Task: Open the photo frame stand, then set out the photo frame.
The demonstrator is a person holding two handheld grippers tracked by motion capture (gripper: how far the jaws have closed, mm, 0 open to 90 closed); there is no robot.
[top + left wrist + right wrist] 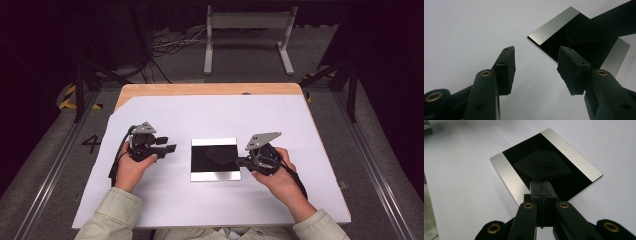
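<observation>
A flat square plate (215, 176), black in the middle with a silver strip along two opposite sides, lies on the white sheet at the table's middle. A thin dark grey square piece (542, 165) sits tilted over the plate's black middle (218, 156). My right gripper (540, 182) is shut, and the piece's near corner runs in between its tips. It reaches in from the plate's right side (241, 161). My left gripper (172, 148) stands open with nothing between its fingers, left of the plate. It points at the plate's silver edge (554, 25) from a short way off (536, 53).
A white sheet (165, 115) covers most of the wooden table (210, 89). Beyond the far edge, a grey metal stand (247, 22) and loose cables (170, 42) are on the floor. Both forearms in pale sleeves come in from the near edge.
</observation>
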